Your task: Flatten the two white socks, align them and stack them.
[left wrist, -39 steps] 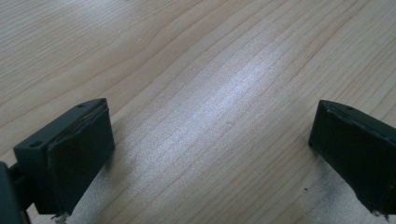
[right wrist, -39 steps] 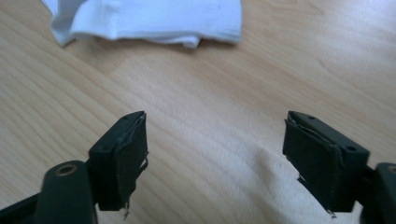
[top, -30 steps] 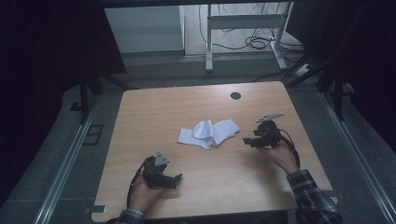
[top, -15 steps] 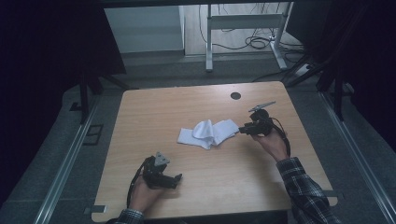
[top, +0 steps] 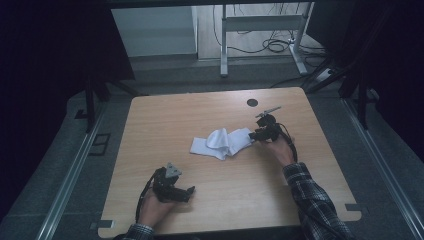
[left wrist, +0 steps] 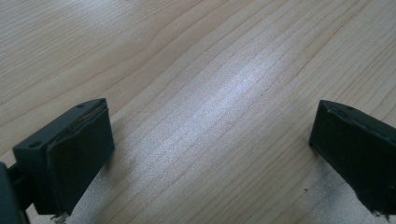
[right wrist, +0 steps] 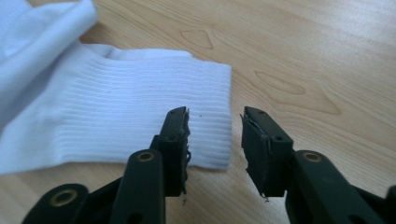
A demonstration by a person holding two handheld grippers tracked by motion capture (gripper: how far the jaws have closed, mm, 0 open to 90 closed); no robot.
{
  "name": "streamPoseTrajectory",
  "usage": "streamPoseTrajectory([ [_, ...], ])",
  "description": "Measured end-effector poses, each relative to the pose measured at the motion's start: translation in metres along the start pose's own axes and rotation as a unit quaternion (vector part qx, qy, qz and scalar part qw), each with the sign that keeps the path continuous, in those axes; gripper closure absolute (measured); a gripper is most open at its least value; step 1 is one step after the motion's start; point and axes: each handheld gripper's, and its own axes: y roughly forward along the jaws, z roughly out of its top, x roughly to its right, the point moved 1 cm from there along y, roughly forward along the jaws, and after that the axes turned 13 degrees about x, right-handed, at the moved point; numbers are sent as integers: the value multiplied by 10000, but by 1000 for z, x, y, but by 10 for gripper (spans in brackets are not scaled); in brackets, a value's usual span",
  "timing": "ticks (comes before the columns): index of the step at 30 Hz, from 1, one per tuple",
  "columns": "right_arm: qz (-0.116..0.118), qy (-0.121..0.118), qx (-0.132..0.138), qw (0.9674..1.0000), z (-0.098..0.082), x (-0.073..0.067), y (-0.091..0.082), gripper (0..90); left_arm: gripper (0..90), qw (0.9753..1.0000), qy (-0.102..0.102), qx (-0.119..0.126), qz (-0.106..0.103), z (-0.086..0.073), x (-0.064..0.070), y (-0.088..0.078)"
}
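The high view is dim, its surroundings nearly black from nine to three o'clock. Both gripper views are brighter and sharp, with a soft sheen on the table (left wrist: 224, 93) at centre.

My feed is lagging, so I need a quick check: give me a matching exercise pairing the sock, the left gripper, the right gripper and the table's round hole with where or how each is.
Things:
1. sock
2. left gripper
3. right gripper
4. hole

Places or states:
A. near the table's far edge
B. jaws wide apart over bare wood
C. white, crumpled, mid-table
D. jaws narrowly apart at the ribbed cuff, not pressing on it

Pairs: 1-C, 2-B, 3-D, 4-A
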Motion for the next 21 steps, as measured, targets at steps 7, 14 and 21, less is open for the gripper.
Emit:
streamPoseTrajectory([
  [7,31,34,-41,10000,-9,2,7,682,0,10000,2,-1,1,0,0,0],
  [14,-136,25,-146,9998,-12,7,-5,804,0,10000,2,0,2,0,0,0],
  [21,-108,218,-14,9997,-3,20,-34,799,0,10000,2,0,3,0,0,0],
])
